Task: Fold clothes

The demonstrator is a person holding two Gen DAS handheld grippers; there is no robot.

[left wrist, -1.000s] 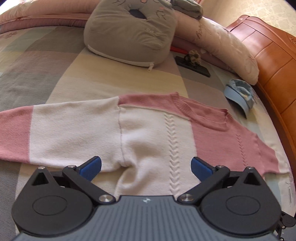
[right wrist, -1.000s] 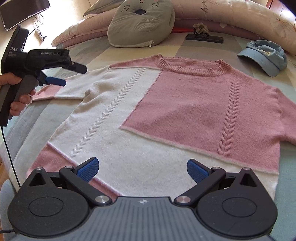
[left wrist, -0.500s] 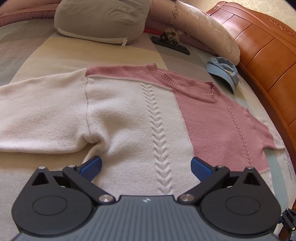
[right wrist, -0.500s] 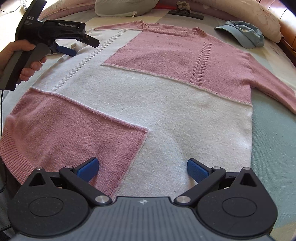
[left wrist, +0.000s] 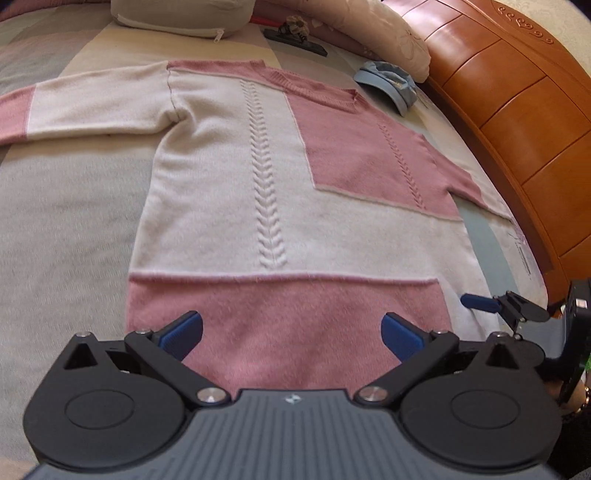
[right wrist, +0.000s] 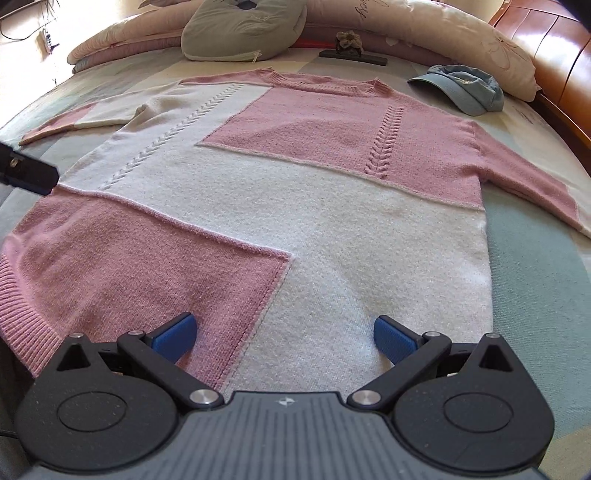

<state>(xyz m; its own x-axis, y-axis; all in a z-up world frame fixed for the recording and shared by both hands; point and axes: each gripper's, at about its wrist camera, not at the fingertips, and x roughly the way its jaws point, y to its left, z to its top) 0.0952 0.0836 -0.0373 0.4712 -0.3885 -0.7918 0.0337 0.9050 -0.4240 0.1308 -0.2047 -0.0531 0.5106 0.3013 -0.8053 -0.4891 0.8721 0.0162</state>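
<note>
We see a pink and cream colour-block knit sweater (right wrist: 295, 206) spread flat, front up, on a pastel checked bedspread (left wrist: 66, 221), both sleeves stretched out to the sides and no part folded over. Over the last second both tools have drawn back from the chest and armpit area toward the hem end. Our left gripper (left wrist: 291, 330) now hovers over the pink lower panel, its blue-padded fingers spread wide and holding nothing. Our right gripper (right wrist: 284, 334) hovers over the hem where pink meets cream, likewise spread wide and empty; its blue tip also shows at the right edge of the left view. We judge that the two tools are lining up along the bottom edge, which would suit taking hold of the hem to bring it up toward the neckline, though no cloth is pinched at this moment. Beyond the collar lie a grey-green cat-face cushion (right wrist: 243, 33), a light blue denim cap (right wrist: 465, 90) and an orange wooden headboard (left wrist: 517, 122).
</note>
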